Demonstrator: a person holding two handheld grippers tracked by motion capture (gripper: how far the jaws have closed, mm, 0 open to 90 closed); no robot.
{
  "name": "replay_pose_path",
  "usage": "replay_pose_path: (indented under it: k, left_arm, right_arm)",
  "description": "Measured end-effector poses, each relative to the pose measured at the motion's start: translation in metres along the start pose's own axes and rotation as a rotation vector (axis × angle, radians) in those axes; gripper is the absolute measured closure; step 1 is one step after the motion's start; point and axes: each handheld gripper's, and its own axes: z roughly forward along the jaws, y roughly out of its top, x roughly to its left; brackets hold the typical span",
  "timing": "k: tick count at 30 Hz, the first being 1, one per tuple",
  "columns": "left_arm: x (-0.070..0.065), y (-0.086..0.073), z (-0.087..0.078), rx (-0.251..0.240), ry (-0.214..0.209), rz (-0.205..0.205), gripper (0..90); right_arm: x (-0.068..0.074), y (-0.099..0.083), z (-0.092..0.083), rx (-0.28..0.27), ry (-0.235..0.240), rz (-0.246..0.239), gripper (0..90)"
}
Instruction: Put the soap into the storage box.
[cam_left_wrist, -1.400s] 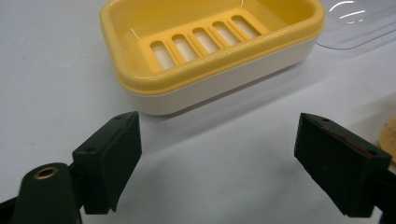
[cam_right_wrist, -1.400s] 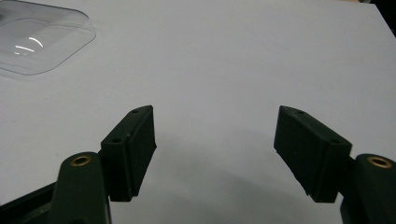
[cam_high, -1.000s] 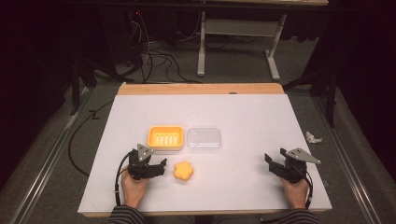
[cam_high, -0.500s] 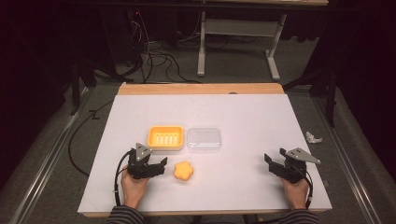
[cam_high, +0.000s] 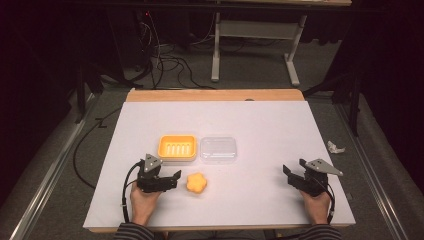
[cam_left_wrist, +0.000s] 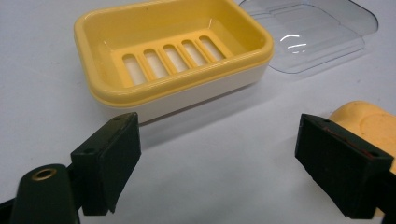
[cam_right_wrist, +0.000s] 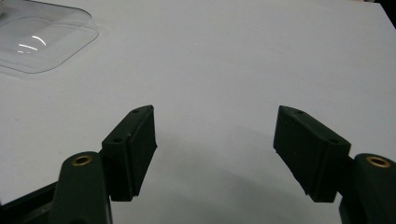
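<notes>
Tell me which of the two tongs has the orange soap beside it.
The left tongs. The orange soap lies just off their open jaws, near the yellow soap dish; the right tongs have only bare white table ahead.

Left side creeping toward the orange lump

I am seeing only a very small change over the last second: my left gripper (cam_high: 175, 180) is edging a touch to the right across the table, toward the orange lump (cam_high: 197, 183), and the gap between them is narrowing slightly. From the high view the shift is so slight that I can only say it seems to be happening. The left hand (cam_high: 145, 200) behind it is sliding along with it. In the left gripper view, the lump is sitting just behind the right-hand jaw, its edge partly hidden there.
</notes>
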Motion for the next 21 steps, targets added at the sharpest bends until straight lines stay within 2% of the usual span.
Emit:
replay_pose_path:
  k: [2, 6, 8, 16, 21]
  left_arm:
    - [-0.001, 0.0, -0.001, -0.006, -0.008, 0.0, 15.2]
    - [-0.008, 0.002, -0.004, -0.003, -0.015, 0.028, 15.2]
    - [-0.011, 0.003, -0.005, -0.003, -0.032, 0.045, 15.2]
    - [-0.019, 0.005, -0.007, -0.017, -0.065, 0.039, 13.5]
    - [-0.024, 0.005, -0.009, -0.025, -0.101, 0.046, 14.6]
  right_arm:
    - [0.0, 0.0, 0.0, 0.001, 0.001, -0.002, 30.2]
    - [0.0, 0.0, 0.0, 0.002, 0.0, -0.009, 30.3]
    - [0.0, 0.0, 0.0, 0.001, -0.002, -0.011, 30.2]
    - [0.0, 0.0, 0.0, 0.003, -0.003, -0.008, 30.3]
    - [0.001, 0.0, 0.0, 0.002, -0.004, -0.009, 30.2]
